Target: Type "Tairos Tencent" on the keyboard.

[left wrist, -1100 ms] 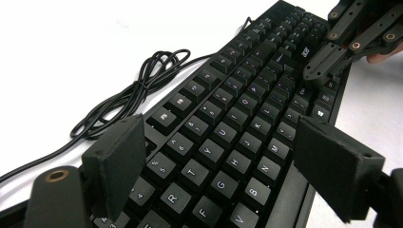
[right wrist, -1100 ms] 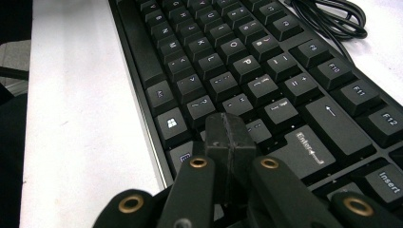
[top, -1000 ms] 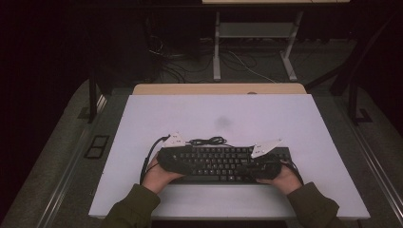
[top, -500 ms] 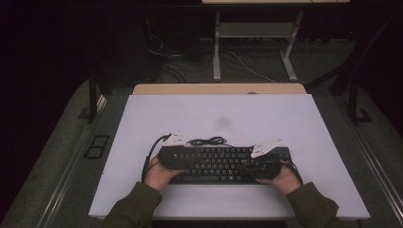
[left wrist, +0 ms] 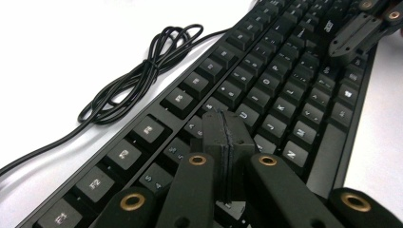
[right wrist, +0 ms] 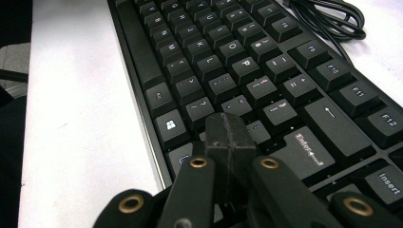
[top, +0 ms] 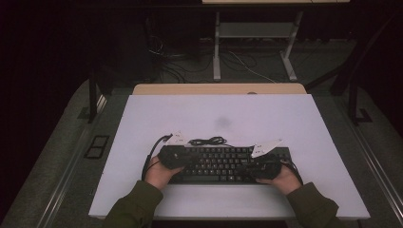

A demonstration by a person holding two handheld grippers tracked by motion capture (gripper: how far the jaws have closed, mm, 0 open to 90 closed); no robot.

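Left gripper (left wrist: 223, 142) just closed, jaws pressed together, nothing between, over the keyboard (left wrist: 266, 85) at lower centre; right gripper (right wrist: 228, 142) likewise together above the keys. Coiled cable (left wrist: 138, 80) at upper left on the table (top: 218, 114).

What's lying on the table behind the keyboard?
A bundled black cable lies on the white table just behind the keyboard. Its near stretch is hidden by the keyboard's back edge.

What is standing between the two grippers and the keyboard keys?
Nothing visible. The left gripper, its jaws having just closed with nothing between them, and the shut right gripper both sit directly over the keyboard.
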